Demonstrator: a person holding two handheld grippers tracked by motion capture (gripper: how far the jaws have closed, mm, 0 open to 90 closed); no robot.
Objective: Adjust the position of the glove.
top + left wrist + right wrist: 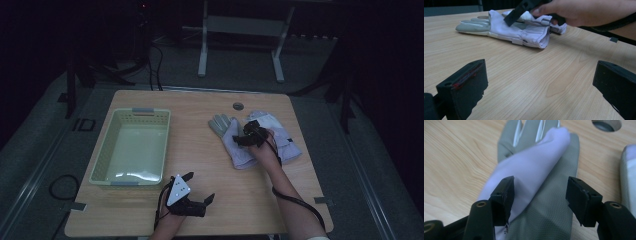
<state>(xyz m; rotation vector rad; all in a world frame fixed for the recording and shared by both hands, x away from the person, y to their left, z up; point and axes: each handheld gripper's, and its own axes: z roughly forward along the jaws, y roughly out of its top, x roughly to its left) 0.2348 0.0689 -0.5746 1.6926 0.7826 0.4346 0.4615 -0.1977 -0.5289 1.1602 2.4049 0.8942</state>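
While the right gripper (248, 135) straddles a pale lilac-and-grey fabric work glove (231, 137), the grasp is not yet made.
Its jaws stand apart in the right gripper view, either side of a raised lilac fold (534, 167), pads not pressing; closing here would likely pinch only that loose layer, so the glove could slip or unfold when lifted, or drag the second glove (282, 134) just beside it. At frame centre-right, the hand angles downward over the gloves; the left gripper (200, 190), jaws wide, rests low at bottom centre near the pale green plastic basket (102, 155).
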